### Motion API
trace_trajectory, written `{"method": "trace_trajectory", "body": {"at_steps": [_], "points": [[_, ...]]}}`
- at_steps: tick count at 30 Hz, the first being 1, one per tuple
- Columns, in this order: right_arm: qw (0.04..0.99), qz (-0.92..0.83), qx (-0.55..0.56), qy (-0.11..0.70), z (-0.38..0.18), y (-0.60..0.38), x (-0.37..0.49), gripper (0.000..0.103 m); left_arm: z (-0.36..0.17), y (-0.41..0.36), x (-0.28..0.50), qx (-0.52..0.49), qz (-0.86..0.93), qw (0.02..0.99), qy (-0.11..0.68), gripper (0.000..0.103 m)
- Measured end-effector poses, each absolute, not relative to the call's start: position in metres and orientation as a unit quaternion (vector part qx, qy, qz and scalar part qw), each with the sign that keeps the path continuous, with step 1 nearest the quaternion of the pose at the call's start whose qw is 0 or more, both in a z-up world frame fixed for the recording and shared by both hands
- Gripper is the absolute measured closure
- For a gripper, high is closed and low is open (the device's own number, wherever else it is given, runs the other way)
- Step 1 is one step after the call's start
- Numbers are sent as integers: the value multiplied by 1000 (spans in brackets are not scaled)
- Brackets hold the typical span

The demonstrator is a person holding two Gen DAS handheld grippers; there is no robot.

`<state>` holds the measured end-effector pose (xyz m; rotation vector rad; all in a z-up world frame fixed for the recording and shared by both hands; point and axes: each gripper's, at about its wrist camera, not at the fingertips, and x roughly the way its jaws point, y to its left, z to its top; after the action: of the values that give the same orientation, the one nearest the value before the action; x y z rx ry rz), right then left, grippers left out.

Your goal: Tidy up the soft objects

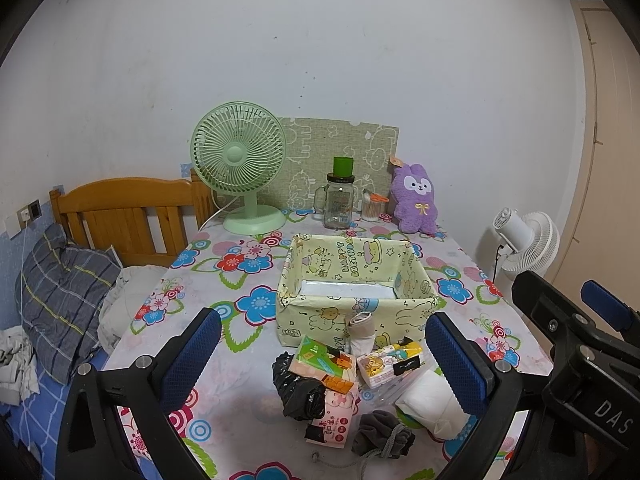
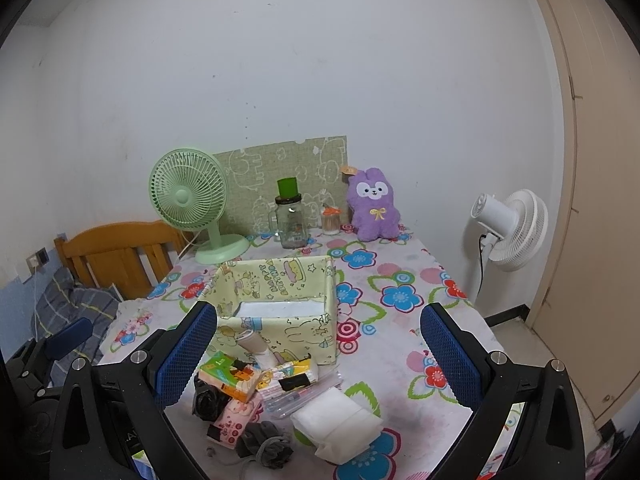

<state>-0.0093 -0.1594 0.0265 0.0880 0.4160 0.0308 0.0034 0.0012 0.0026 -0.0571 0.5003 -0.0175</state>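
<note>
A pale yellow fabric storage box stands open on the floral table. In front of it lies a heap of soft things: a black bag, tissue packs, a pink pack, a rolled beige cloth, a white folded pad and a grey drawstring pouch. My left gripper is open and empty above the heap. My right gripper is open and empty, to the right of the heap.
At the back stand a green fan, a glass jar with green lid, a cotton swab jar and a purple plush. A bed lies left; a white fan stands right.
</note>
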Motion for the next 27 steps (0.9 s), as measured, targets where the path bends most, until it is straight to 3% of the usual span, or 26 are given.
{"method": "trace_trajectory", "body": {"at_steps": [27], "points": [[977, 23, 42, 207, 24, -156, -9, 2, 2, 2, 6, -30, -11, 968, 248, 3]]}}
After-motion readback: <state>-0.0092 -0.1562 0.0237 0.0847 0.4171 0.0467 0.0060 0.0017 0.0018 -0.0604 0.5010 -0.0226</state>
